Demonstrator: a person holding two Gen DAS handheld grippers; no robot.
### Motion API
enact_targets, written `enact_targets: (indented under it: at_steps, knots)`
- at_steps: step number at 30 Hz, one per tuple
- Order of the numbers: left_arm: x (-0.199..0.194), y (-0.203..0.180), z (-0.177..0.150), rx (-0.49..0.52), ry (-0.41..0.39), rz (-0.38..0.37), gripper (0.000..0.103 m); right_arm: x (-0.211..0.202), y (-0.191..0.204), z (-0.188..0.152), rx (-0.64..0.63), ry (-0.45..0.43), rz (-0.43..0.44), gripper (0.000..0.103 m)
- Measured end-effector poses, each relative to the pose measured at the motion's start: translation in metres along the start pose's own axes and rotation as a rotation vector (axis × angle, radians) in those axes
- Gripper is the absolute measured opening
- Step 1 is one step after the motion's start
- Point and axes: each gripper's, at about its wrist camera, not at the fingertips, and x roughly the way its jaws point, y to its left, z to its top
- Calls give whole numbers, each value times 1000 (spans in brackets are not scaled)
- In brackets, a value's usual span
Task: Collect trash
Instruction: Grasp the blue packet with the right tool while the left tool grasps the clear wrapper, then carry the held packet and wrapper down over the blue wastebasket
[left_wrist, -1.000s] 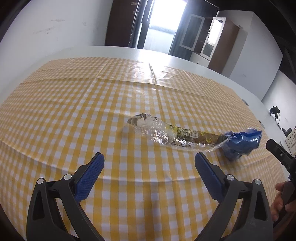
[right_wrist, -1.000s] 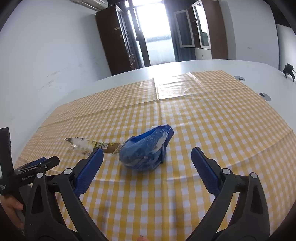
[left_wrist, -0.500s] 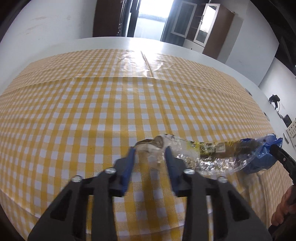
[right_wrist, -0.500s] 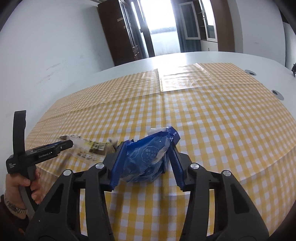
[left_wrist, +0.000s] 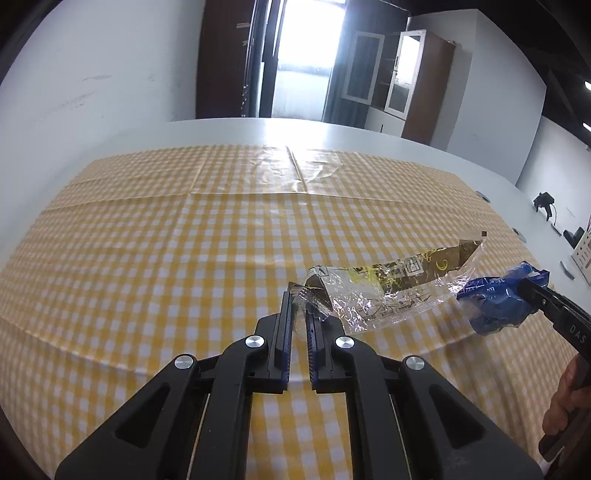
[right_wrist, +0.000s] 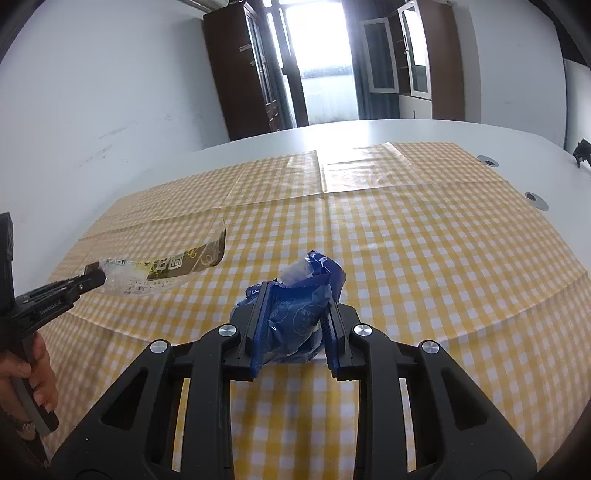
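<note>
The clear wrapper (left_wrist: 391, 291), printed in brown and yellow, sits right of centre in the left wrist view, lifted off the yellow checked cloth (left_wrist: 166, 258); its long axis runs from lower left to upper right, the crumpled near end at the pads and the flat brown end pointing toward the right edge of the frame; the left gripper (left_wrist: 298, 314) is pressed together on that near end, pinching a thin fold of film between its blue pads. In the right wrist view the same wrapper (right_wrist: 162, 267) lies at mid left, stretching from the left gripper's tip (right_wrist: 92, 278) up and rightward.

The blue bag (right_wrist: 295, 314) is a crumpled lump at lower centre of the right wrist view, resting on the cloth, its twisted clear-and-blue top pointing up and slightly right; the right gripper (right_wrist: 293, 325) has its jaws closing on it, both pads against its sides with the bag bulging between them. In the left wrist view the bag (left_wrist: 495, 299) shows at the right edge, just beside the wrapper's far end.

The cloth covers part of a white table (right_wrist: 406, 129).
</note>
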Motion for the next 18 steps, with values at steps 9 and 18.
enact_targets:
  at_steps: [9, 18]
  knots:
    - [-101, 23, -71, -68, -77, 0, 6, -82, 43, -44, -82, -57, 37, 24]
    - [-199, 11, -141, -37, -187, -33, 6, -147, 62, -103, -138, -110, 96, 24]
